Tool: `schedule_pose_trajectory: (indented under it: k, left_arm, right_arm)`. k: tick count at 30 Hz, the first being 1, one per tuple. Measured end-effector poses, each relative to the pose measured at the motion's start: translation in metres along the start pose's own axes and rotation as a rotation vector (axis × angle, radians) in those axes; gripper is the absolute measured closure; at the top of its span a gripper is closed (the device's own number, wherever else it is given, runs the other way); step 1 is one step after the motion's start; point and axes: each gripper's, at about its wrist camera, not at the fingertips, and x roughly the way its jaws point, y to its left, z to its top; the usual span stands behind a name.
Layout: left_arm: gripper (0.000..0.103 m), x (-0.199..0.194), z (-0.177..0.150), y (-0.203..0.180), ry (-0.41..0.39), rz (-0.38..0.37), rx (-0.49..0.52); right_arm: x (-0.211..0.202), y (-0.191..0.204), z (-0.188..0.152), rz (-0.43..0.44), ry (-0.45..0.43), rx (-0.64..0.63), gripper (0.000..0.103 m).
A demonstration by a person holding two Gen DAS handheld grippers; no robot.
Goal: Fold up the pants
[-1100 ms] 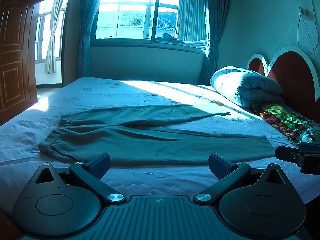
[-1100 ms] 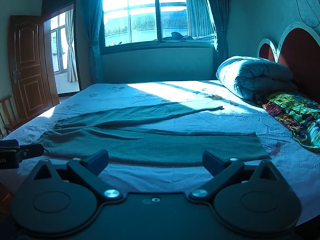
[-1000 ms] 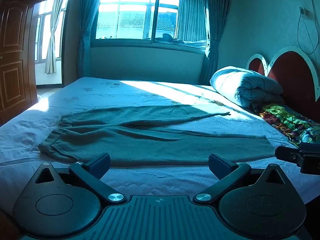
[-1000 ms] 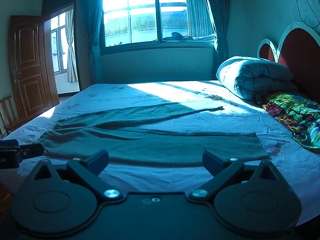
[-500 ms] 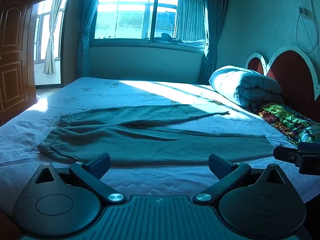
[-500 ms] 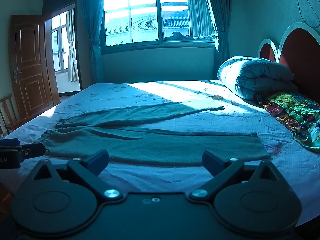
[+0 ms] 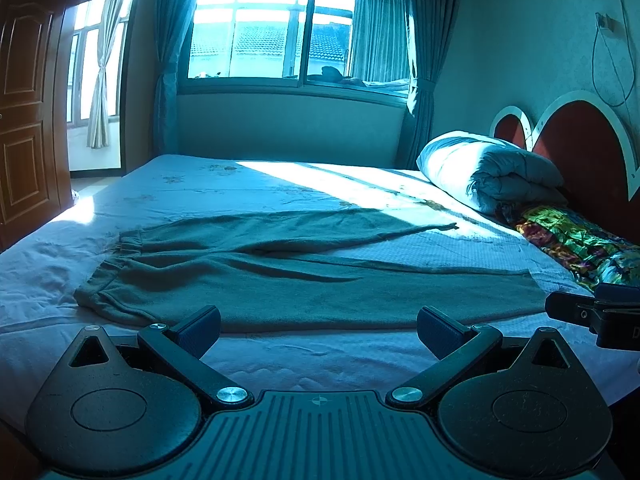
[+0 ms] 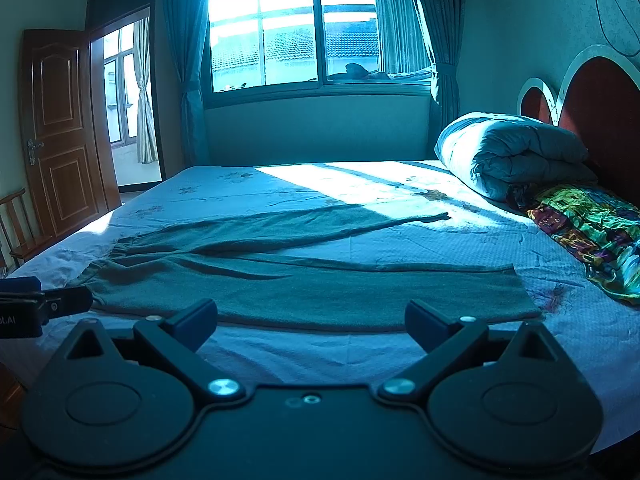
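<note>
pants (image 7: 304, 276) lie flat on the bed (image 7: 280, 188) just beyond both spread-open, empty grippers, left gripper (image 7: 318, 330) and right gripper (image 8: 311, 326).

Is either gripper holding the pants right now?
No, the left gripper and right gripper are both open and short of the pants, which lie flat.

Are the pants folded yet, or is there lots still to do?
Nothing is folded yet. The pants lie spread flat on the bed, both legs apart. The left claw and right claw hover open at the near edge, holding nothing. Every fold is left to do.
</note>
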Motion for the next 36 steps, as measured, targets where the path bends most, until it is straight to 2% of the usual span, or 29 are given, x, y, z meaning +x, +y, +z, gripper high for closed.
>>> schedule_pose_trajectory:
  k: [36]
  left_arm:
    - [0.000,0.0019,-0.0015,-0.0006,0.004,-0.012,0.008]
  right_arm:
    - [0.0009,0.0004,-0.0004,0.003,0.002,-0.003,0.008]
